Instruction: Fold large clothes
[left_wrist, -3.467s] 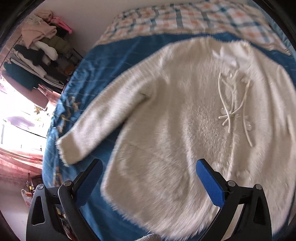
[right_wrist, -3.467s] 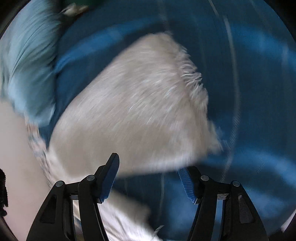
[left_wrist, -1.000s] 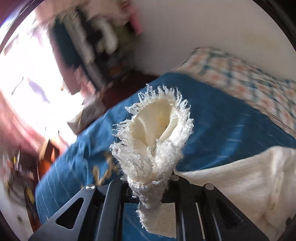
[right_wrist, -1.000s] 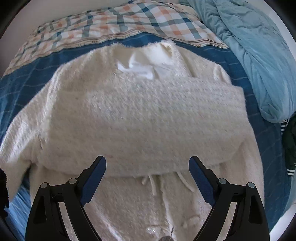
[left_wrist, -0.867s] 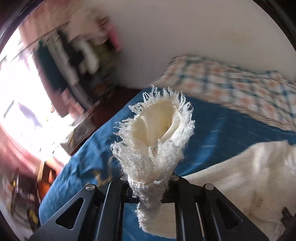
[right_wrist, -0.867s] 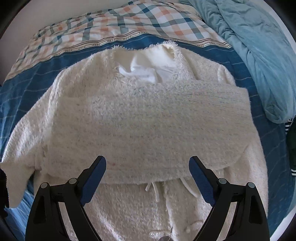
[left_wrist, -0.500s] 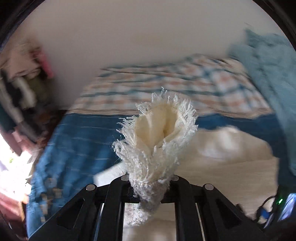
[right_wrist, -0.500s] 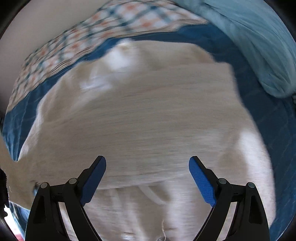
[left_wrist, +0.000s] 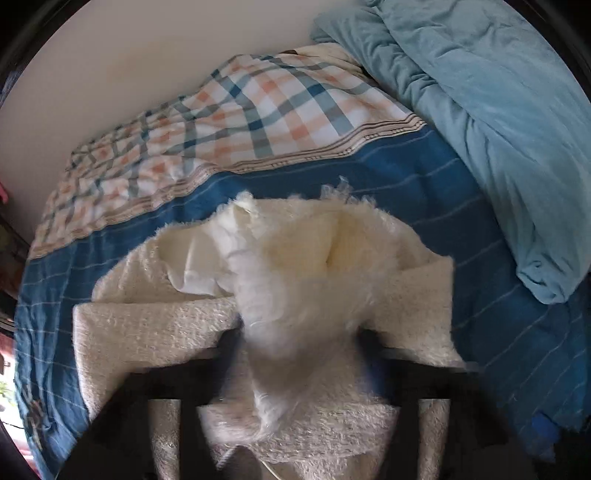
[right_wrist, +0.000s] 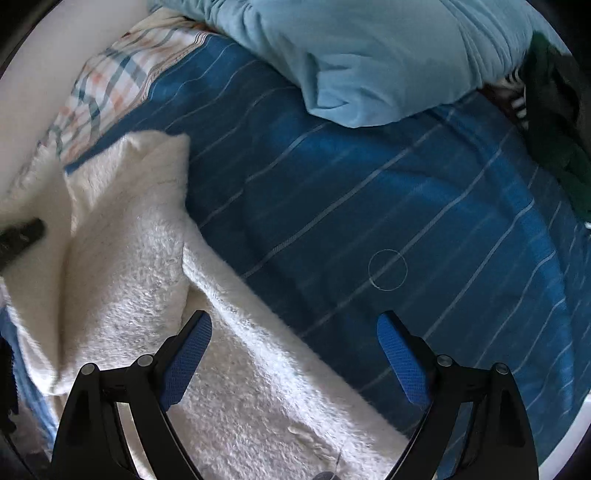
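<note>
A fluffy cream sweater (left_wrist: 155, 325) lies on the blue striped bedspread (left_wrist: 424, 177), with one sleeve folded across its chest. My left gripper (left_wrist: 299, 343) is blurred and shut on the other sleeve's fringed cuff (left_wrist: 295, 280), holding it over the sweater's middle. In the right wrist view the sweater's right side (right_wrist: 140, 258) fills the lower left. My right gripper (right_wrist: 295, 354) is open and empty, above the sweater's right edge where it meets the bedspread (right_wrist: 369, 206).
A checked pillow (left_wrist: 229, 122) lies at the head of the bed against a pale wall. A bunched light-blue duvet (left_wrist: 498, 129) lies on the right, and it also shows in the right wrist view (right_wrist: 369, 51). Dark clothes (right_wrist: 554, 122) sit at the far right.
My left gripper has swung the held cuff from the left side of the bed over the sweater's body. My right gripper has turned right, toward the sweater's right edge.
</note>
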